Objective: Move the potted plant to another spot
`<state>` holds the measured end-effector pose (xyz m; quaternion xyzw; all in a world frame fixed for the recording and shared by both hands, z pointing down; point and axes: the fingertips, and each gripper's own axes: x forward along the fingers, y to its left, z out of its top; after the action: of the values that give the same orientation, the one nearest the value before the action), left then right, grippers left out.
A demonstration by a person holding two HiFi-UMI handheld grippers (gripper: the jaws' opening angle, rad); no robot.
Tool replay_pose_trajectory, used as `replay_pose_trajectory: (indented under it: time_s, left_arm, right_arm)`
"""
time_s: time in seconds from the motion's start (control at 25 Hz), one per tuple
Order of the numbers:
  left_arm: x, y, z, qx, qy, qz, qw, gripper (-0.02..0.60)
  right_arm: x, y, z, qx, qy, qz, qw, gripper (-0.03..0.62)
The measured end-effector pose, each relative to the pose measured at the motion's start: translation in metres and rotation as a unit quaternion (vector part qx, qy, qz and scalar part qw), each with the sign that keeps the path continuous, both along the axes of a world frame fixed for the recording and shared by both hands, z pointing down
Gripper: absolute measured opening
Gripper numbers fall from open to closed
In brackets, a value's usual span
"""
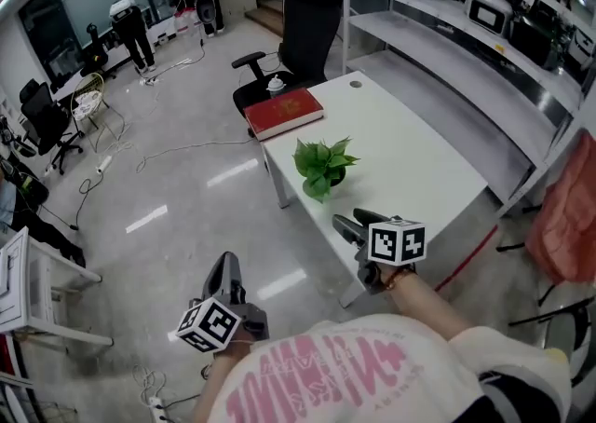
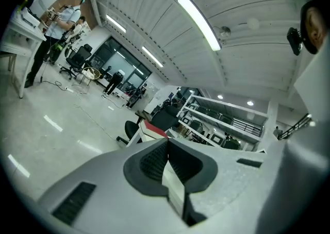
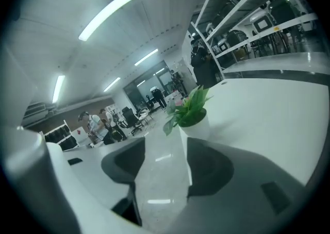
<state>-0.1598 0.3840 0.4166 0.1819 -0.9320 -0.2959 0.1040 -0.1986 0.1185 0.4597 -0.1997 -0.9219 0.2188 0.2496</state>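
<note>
A small potted plant (image 1: 323,170) with green leaves stands near the front-left edge of the white table (image 1: 410,156). In the right gripper view the plant (image 3: 190,110) and its white pot sit straight ahead, a short way beyond the jaws. My right gripper (image 1: 344,223) hovers over the table's near corner, pointing at the plant; the right gripper (image 3: 165,143) is open with nothing between its pads. My left gripper (image 1: 226,265) is held over the floor, left of the table. The left gripper (image 2: 166,143) is shut and empty.
A red book (image 1: 284,112) lies at the table's far-left end, with a black office chair (image 1: 300,30) behind it. White shelving (image 1: 447,48) runs along the right. An orange cloth (image 1: 566,211) hangs at far right. Cables (image 1: 177,149) trail over the floor.
</note>
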Motion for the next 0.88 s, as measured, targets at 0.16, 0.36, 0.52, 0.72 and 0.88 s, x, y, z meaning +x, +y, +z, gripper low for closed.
replay_pose_trajectory:
  time_s: [0.16, 0.36, 0.52, 0.72, 0.88]
  left_arm:
    - [0.003, -0.035, -0.014, 0.001, -0.011, 0.038, 0.9992, 0.003]
    - [0.027, -0.077, -0.029, 0.000, -0.029, 0.079, 0.9965, 0.003]
    - [0.048, -0.101, -0.038, -0.017, -0.053, 0.108, 0.9926, 0.003]
    - [0.046, -0.107, -0.047, -0.023, -0.079, 0.116, 0.9898, 0.003]
    - [0.035, -0.106, -0.054, -0.028, -0.078, 0.134, 0.9875, 0.003]
  right_arm:
    - [0.024, -0.012, -0.027, -0.028, -0.031, 0.002, 0.999, 0.125]
    - [0.059, -0.032, -0.048, -0.042, -0.059, 0.003, 0.997, 0.017]
    - [0.083, -0.043, -0.066, -0.033, -0.087, 0.005, 0.996, 0.009]
    - [0.095, -0.052, -0.088, -0.005, -0.143, 0.044, 0.989, 0.008]
    - [0.096, -0.050, -0.092, 0.029, -0.152, 0.083, 0.984, 0.008]
